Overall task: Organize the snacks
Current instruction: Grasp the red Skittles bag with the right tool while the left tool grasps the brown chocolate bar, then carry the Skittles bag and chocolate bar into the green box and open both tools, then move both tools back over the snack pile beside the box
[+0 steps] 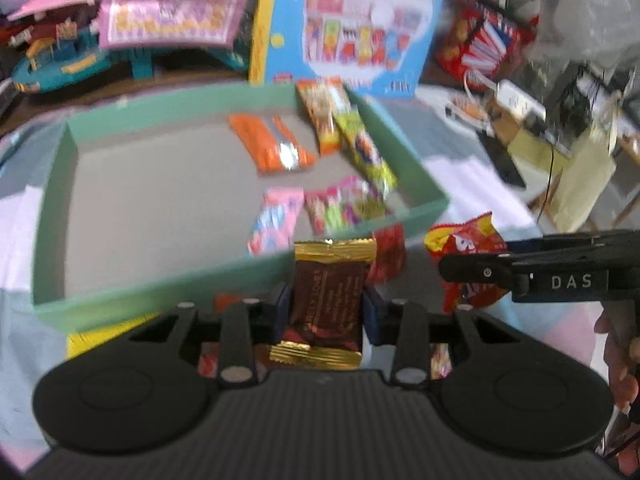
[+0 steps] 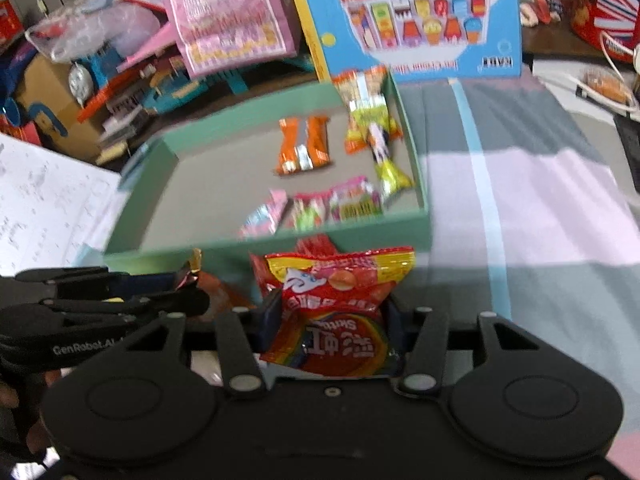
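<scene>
Left wrist view: the left gripper (image 1: pixel 326 312) is clamped on a brown chocolate packet (image 1: pixel 327 300), gold crimped ends pointing fore and aft, long axis running along the fingers.
Target ahead: the green tray (image 1: pixel 52 220) lies straight in front, its near wall just beyond the packet; orange bar (image 1: pixel 270 144) and pink sweets (image 1: pixel 276 220) are already inside.
Neighbour: the right gripper (image 1: pixel 520 272) comes in from the right, beside it.

Right wrist view: the right gripper (image 2: pixel 330 328) is closed on a red Skittles bag (image 2: pixel 332 312), held upright.
Bearing: the tray (image 2: pixel 420 184) sits ahead, slightly left.
Nearer hand: I judge both about equally close; each needs a forward carry over the wall.
</scene>
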